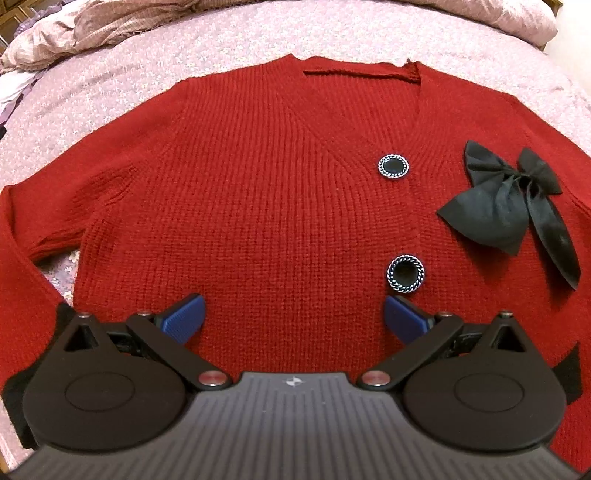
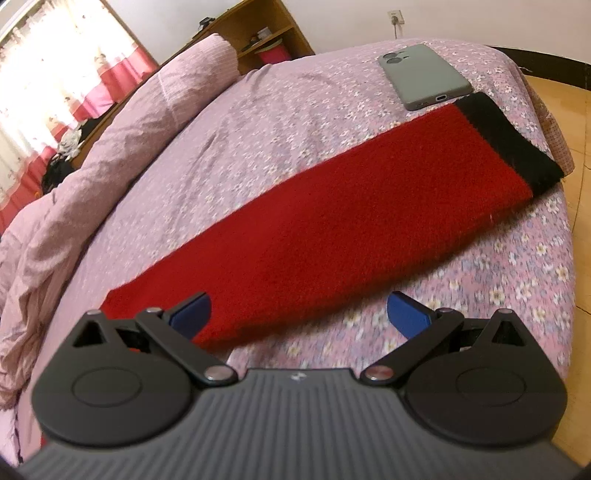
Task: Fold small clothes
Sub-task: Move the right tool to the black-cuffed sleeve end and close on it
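A red knit cardigan [image 1: 258,192] lies flat, front up, on the bed. It has two dark round buttons [image 1: 393,167] and a black bow [image 1: 513,199] on its right chest. My left gripper [image 1: 293,317] is open and empty, just above the cardigan's lower front. In the right wrist view one red sleeve [image 2: 332,229] stretches out to the far right and ends in a black cuff [image 2: 506,136] near the bed's edge. My right gripper [image 2: 299,314] is open and empty over the sleeve's near end.
The bed [image 2: 258,122] has a pink floral sheet. A rumpled pink duvet [image 2: 92,166] lies along the left and also shows at the back in the left wrist view [image 1: 110,33]. A grey phone [image 2: 424,75] rests beside the cuff. Wooden floor [image 2: 580,206] lies beyond the bed's right edge.
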